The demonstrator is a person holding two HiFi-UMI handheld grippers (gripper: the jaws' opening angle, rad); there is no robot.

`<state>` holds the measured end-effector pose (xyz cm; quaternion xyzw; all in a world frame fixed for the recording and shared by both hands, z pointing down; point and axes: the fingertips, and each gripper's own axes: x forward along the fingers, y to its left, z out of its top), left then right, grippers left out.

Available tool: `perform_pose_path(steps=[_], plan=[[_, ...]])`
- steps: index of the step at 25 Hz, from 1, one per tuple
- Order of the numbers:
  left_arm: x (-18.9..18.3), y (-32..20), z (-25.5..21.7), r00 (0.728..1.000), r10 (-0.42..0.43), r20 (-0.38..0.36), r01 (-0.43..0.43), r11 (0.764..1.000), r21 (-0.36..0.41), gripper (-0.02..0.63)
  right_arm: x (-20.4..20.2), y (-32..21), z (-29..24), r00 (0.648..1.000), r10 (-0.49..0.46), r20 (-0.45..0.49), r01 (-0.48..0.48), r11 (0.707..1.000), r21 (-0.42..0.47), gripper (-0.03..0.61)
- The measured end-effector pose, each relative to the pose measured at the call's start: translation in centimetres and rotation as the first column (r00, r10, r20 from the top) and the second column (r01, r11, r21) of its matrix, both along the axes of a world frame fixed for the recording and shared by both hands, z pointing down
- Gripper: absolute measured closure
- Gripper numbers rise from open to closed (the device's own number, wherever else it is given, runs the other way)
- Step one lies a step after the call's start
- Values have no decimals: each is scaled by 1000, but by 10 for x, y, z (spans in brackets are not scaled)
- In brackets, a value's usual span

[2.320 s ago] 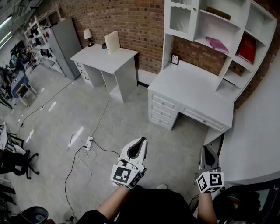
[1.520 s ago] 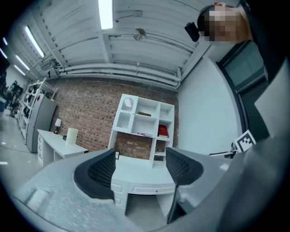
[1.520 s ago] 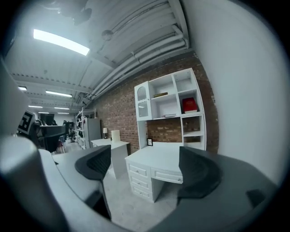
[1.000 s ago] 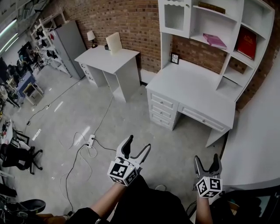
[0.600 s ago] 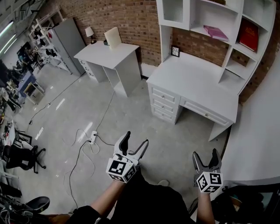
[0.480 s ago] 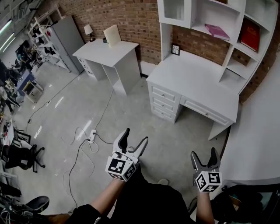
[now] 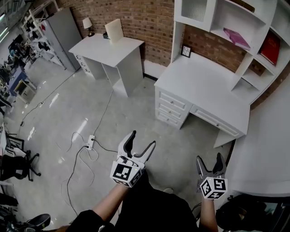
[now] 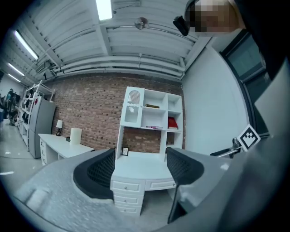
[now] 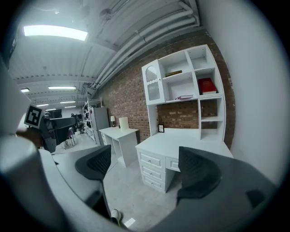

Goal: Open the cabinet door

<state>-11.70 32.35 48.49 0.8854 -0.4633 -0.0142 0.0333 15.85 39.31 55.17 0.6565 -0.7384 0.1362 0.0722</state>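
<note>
The cabinet door (image 7: 195, 10) is a white glass-fronted door at the top left of the white hutch over the desk (image 7: 199, 86); it looks shut. It also shows far off as the cabinet door (image 8: 132, 108) in the left gripper view and the cabinet door (image 9: 153, 86) in the right gripper view. My left gripper (image 7: 142, 140) and right gripper (image 7: 209, 159) hang over the floor, well short of the desk. The left gripper (image 8: 139, 170) and right gripper (image 9: 145, 167) both stand open with nothing between their jaws.
Drawers (image 7: 173, 108) fill the desk's left front. A pink book (image 7: 239, 37) and a red book (image 7: 271, 49) sit on the open shelves. A second white desk (image 7: 106, 47) stands at the left. A power strip with cables (image 7: 89, 144) lies on the floor. A white wall (image 7: 267, 149) closes the right.
Both grippers were shut 2.3 s ago and now stand open. Over the last second the view has swung slightly and the hands have barely shifted.
</note>
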Motion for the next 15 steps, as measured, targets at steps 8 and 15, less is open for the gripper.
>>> perform_pose_path(steps=[8, 15], plan=[[-78, -117, -3, 998, 6, -68, -6, 1000, -4, 270, -64, -116, -7, 998, 5, -66, -7, 999, -40, 127], [-136, -192, -24, 990, 17, -138, -16, 1000, 7, 270, -124, -196, -28, 991, 11, -136, -21, 997, -73, 127]])
